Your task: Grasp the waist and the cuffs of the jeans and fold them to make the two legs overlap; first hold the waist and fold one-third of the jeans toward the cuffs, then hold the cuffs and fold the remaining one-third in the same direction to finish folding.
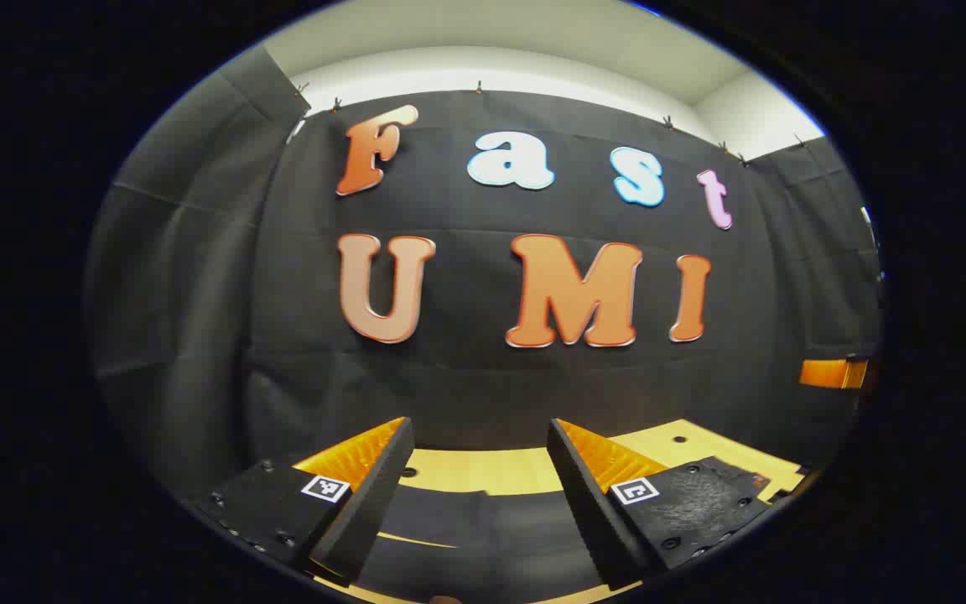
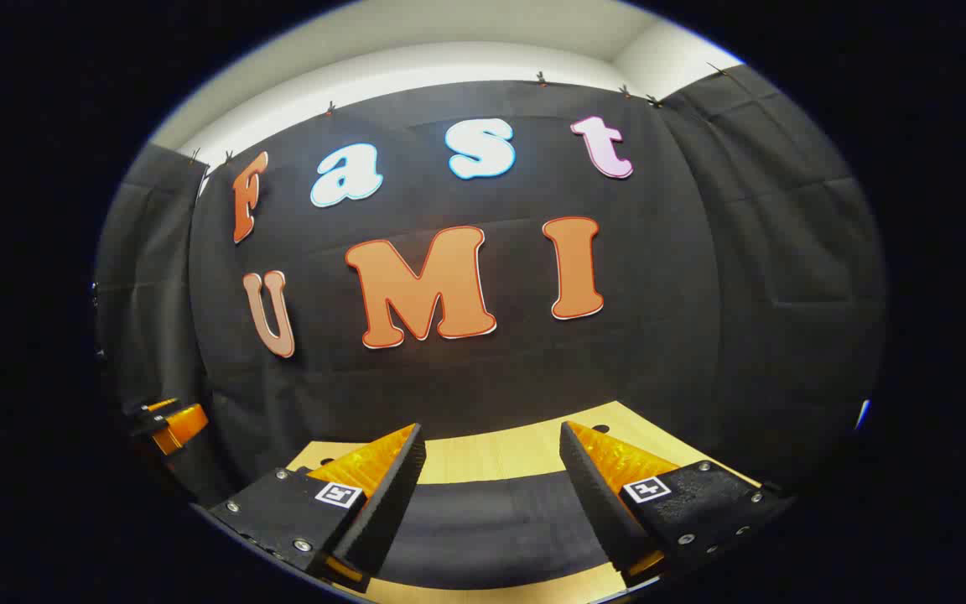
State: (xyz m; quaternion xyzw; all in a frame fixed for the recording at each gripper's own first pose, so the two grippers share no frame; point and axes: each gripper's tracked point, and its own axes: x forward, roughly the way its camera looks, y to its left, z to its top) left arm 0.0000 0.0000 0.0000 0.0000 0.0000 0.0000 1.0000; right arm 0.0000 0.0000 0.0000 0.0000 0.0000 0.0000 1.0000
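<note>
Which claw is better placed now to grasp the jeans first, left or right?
Left, by a small margin, I think. The left claw and the right claw are both open above the jeans, but the cloth reaches farther under the left one.

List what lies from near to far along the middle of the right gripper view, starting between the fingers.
Right gripper with its fingers apart → dark jeans on the table → bare strip of wooden table → black cloth wall → white wall above.
</note>
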